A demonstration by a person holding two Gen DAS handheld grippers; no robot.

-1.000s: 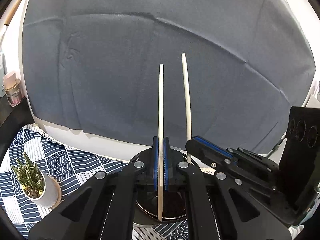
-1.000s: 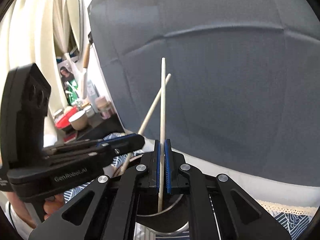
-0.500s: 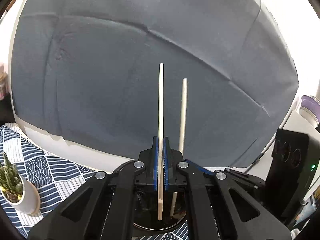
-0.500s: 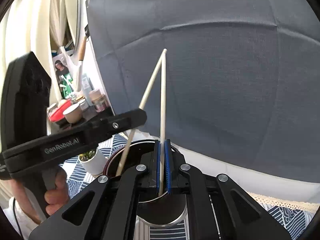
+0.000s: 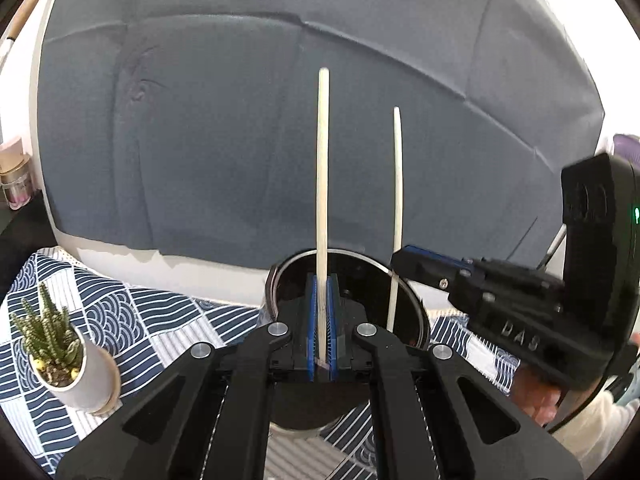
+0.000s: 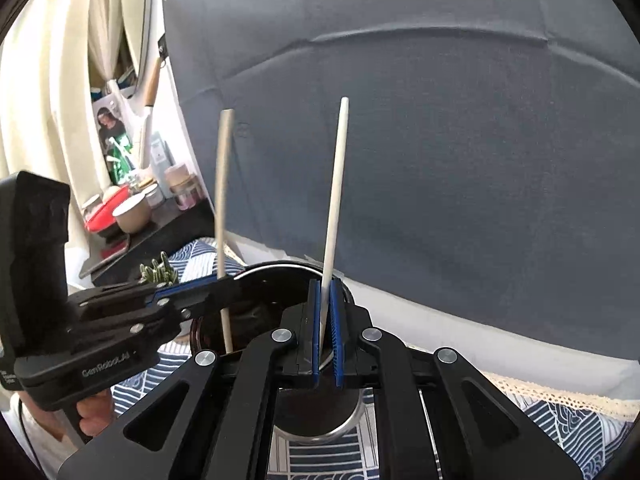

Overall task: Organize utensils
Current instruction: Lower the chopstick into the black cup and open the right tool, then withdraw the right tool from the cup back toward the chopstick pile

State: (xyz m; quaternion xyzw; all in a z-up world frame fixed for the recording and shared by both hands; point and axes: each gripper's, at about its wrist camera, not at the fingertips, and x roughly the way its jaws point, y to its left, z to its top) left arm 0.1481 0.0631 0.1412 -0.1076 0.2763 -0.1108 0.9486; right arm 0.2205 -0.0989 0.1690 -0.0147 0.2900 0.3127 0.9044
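Beside left gripper (image 5: 321,320): cactus pot (image 5: 74,376).

**Backdrop and clutter around the desk**

A grey sheet (image 5: 240,140) hangs creased behind the desk. A blue-and-white wave-patterned cloth (image 5: 132,320) covers the desk, and on it stands a small cactus (image 5: 48,328) in a white pot. In the right wrist view, cream curtains (image 6: 60,80) hang at left, above a dark shelf holding jars (image 6: 182,190), a red bowl (image 6: 104,216) and a beige cup (image 6: 134,212).
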